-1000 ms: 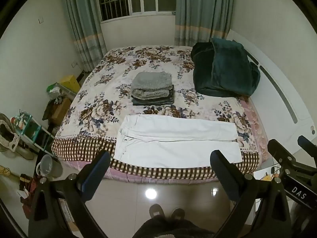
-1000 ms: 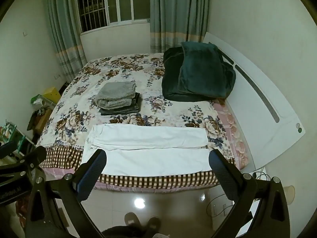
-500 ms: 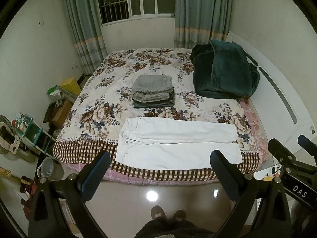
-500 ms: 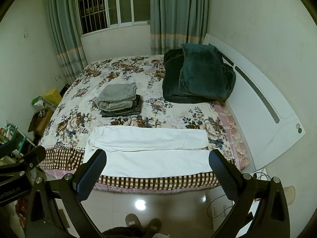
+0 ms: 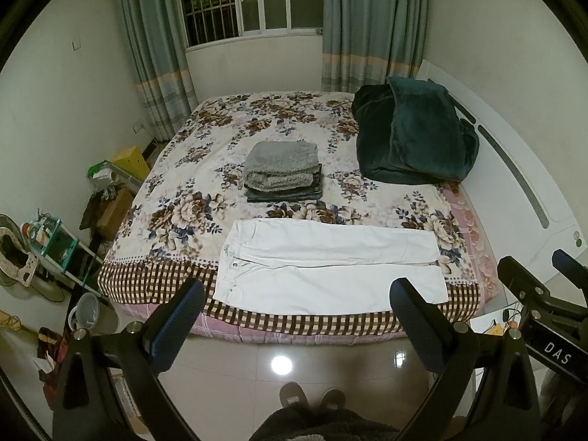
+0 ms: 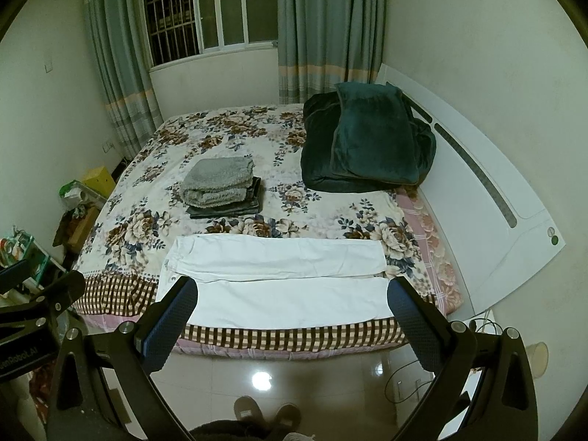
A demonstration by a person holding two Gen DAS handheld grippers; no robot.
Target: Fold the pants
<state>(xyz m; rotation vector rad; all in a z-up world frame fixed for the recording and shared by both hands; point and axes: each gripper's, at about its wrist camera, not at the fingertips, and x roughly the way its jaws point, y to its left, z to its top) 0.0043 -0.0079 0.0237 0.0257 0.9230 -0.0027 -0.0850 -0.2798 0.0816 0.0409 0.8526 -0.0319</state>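
White pants (image 5: 330,264) lie flat along the near edge of the floral bed (image 5: 264,128), waistband at the left, legs side by side pointing right. They also show in the right wrist view (image 6: 279,279). My left gripper (image 5: 296,296) is open and empty, held above the floor in front of the bed, short of the pants. My right gripper (image 6: 292,296) is open and empty, also in front of the bed edge. The right gripper shows at the right edge of the left wrist view (image 5: 544,294).
A stack of folded grey and dark clothes (image 5: 283,171) sits mid-bed behind the pants. A dark green blanket (image 5: 411,136) lies at the right by the white headboard (image 5: 514,191). Shelves, a fan and clutter (image 5: 44,235) stand on the left. Slippered feet (image 5: 312,397) stand on the shiny floor.
Both views have drifted slightly downward and back, so the bed and pants sit a little lower in the frames. Both grippers stay open; nothing on the bed has moved.
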